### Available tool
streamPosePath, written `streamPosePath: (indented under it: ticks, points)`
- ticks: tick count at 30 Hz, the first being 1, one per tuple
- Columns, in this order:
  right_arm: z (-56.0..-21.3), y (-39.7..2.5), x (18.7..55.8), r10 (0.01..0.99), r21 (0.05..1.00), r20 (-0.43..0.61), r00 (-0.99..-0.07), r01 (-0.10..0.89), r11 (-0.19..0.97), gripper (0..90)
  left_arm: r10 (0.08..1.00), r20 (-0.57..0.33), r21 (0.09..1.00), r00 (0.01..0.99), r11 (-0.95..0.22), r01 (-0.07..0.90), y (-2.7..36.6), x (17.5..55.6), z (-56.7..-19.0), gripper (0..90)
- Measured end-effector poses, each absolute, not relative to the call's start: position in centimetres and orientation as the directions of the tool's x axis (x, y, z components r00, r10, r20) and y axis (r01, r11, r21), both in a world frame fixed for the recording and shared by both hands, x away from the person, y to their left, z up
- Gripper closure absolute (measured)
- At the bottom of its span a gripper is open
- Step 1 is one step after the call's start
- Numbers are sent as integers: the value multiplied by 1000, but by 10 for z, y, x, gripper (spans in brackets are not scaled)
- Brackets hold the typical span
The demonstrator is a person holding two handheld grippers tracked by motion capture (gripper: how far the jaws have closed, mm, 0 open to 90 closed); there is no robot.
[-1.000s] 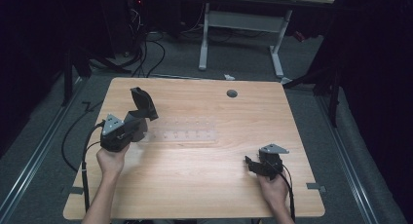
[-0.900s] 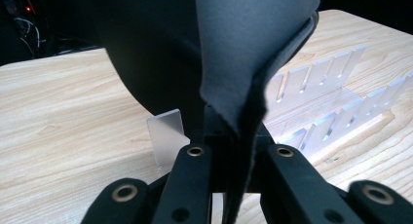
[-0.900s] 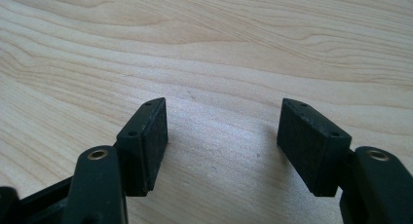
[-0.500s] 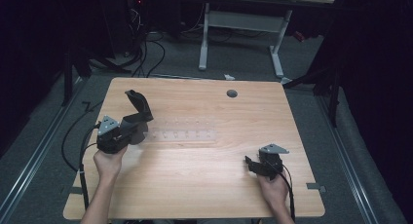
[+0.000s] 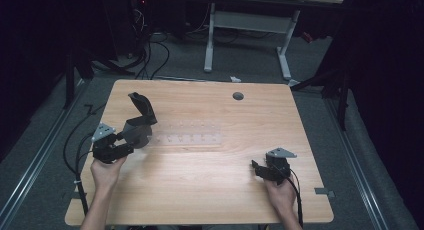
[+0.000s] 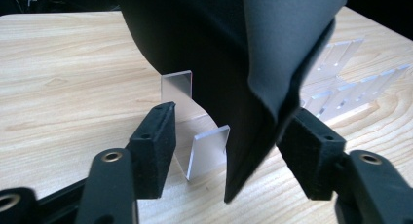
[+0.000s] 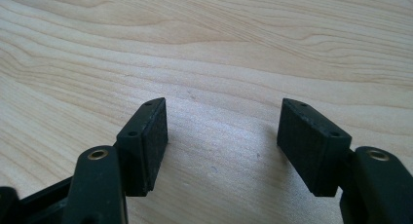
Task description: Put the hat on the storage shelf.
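Dark grey folded flap (image 6: 287, 44) hangs between spread left gripper (image 6: 234, 146) jaws, beside clear acrylic rack (image 6: 204, 136); pinch comes next. Right gripper (image 7: 221, 146) jaws spread, idle over wooden table (image 7: 243, 48).

Dim lab/workshop: wood desk (image 5: 200, 190), floor cables (image 5: 150, 50), 2nd desk frame (image 5: 250, 25).

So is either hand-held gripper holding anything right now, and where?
Neither. The left hand-held gripper is open around the dark object's lower edge; the right hand-held gripper is open, empty.
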State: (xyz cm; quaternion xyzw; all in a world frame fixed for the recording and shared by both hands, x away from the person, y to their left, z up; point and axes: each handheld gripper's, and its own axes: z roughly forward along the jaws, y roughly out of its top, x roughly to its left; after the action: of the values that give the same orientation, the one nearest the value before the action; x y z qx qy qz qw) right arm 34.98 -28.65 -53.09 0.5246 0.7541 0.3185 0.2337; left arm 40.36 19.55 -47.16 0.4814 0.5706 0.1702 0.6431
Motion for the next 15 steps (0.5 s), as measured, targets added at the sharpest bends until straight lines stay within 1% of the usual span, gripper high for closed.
streamPosePath:
  ticks: [5, 11, 15]
  points:
    - [-531, -286, 350, 940, 726, -18, -340, 642, 246, 360, 765, -580, 806, 280, 491, 331, 202, 393, -474, 374]
    - [-531, -286, 350, 940, 726, -18, -340, 642, 246, 360, 761, -591, 802, 268, 517, 300, 209, 376, -478, 395]
    - [-531, -286, 350, 940, 726, -18, -340, 642, 247, 360, 753, -599, 797, 273, 525, 300, 210, 367, -479, 399]
